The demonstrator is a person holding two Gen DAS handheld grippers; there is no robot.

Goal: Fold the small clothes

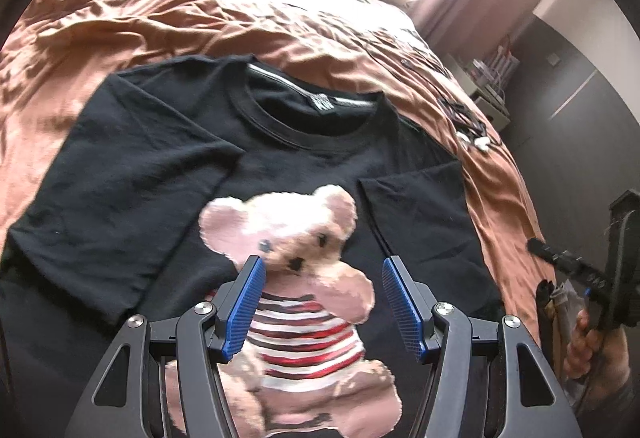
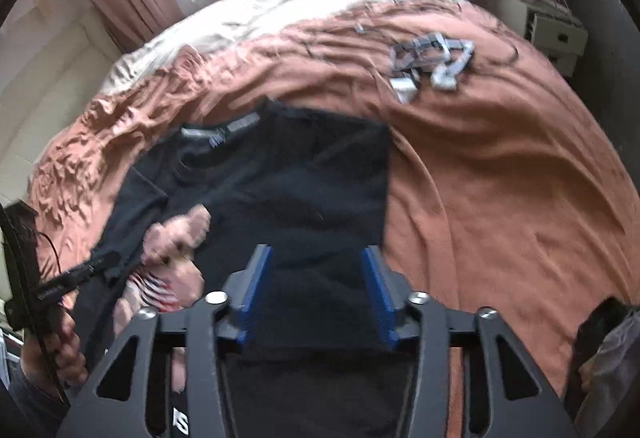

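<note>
I have the black cotton T-shirt with the pink teddy-bear print (image 1: pixel 168 166) lying flat on the rumpled rust-brown bed cover (image 1: pixel 132 18), collar away from both claws. Its right side is already folded inward over the body, so the right wrist view shows plain black cloth under that claw and only a sliver of the bear (image 2: pixel 176 238) off to its left.

My left claw (image 1: pixel 324 302) hangs over the bear's chest, blue pads spread wide with nothing between them and no cloth gripped. The striped jersey on the print sits directly below and between its fingers.

My right claw (image 2: pixel 316 290) has its blue pads apart over the folded panel; I see no fabric pinched there.

Beyond the right claw, up and to the right on the cover, lies a tangle of grey and white strap-like pieces (image 2: pixel 432 62), well apart from the shirt.
</note>
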